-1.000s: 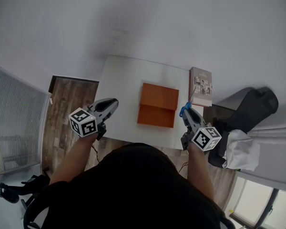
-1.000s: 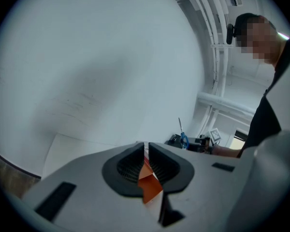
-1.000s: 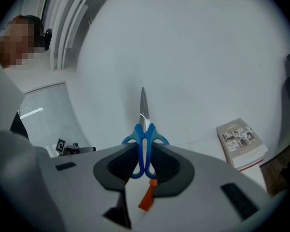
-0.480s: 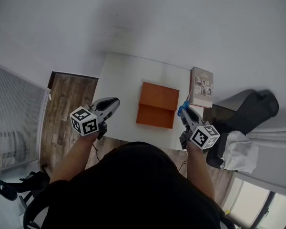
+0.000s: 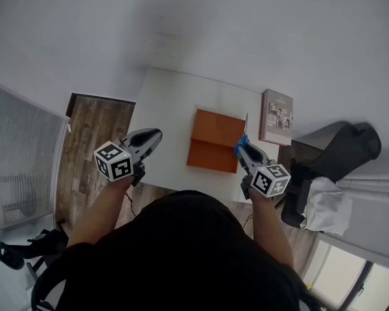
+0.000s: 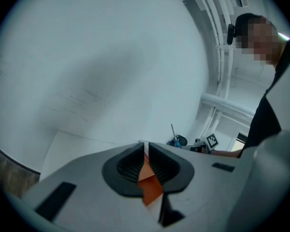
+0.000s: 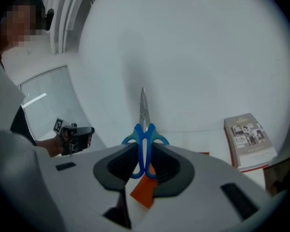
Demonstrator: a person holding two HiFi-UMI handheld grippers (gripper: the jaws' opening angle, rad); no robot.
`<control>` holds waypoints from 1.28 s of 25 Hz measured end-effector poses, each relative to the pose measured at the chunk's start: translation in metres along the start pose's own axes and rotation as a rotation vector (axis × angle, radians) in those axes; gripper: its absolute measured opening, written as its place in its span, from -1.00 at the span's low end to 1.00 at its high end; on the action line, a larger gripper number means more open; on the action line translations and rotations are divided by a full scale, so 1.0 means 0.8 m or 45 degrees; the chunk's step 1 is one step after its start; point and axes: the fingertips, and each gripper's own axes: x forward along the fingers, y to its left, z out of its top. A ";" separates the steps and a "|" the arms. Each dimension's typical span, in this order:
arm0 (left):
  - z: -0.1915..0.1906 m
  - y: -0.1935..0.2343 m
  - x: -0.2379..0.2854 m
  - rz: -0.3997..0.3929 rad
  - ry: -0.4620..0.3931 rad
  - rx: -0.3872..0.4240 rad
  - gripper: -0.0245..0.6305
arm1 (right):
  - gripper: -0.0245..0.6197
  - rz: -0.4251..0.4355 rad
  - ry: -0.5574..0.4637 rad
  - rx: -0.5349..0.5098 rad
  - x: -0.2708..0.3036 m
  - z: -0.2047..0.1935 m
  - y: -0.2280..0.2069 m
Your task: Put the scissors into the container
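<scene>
While the scissors point(image 7: 144, 129) were clamped by their blue handles between the jaws of the right gripper point(image 7: 145, 163), the closed metal blades were pointed straight out from the jaws, away from the camera. The two handle loops were pressed together between the dark pads, and their upper parts were left sticking out beyond the pads.

In the head view, this gripper was seen at the right edge of the orange container point(image 5: 214, 142), between the container and the book point(image 5: 277, 117). The blade tip was held above the container's right side. Whether the scissors were touching the container could not be told.

The container was placed near the middle of the white table point(image 5: 168, 102), with its opening turned upward and a lower step on the near side. The book was laid flat at the right edge of the table, just beside the container but apart from it.

The left gripper point(image 5: 154, 135) was held over the front left part of the table, well apart from the container. In the left gripper view its jaws were brought together, with only a thin slit left between them and nothing gripped. A piece of the orange container was seen through that slit. A wooden floor point(image 5: 91, 148) was visible to the left of the table.
</scene>
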 end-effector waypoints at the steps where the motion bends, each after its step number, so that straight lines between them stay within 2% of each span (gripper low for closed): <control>1: -0.001 0.000 0.000 0.000 0.002 -0.001 -0.82 | -0.65 -0.006 0.018 -0.011 0.003 -0.005 -0.002; 15: -0.009 0.012 -0.004 0.020 0.019 -0.024 -0.82 | -0.65 -0.052 0.296 -0.143 0.041 -0.093 -0.035; 32: -0.009 0.029 -0.001 0.043 0.024 -0.072 -0.82 | -0.65 -0.011 0.617 -0.300 0.076 -0.189 -0.059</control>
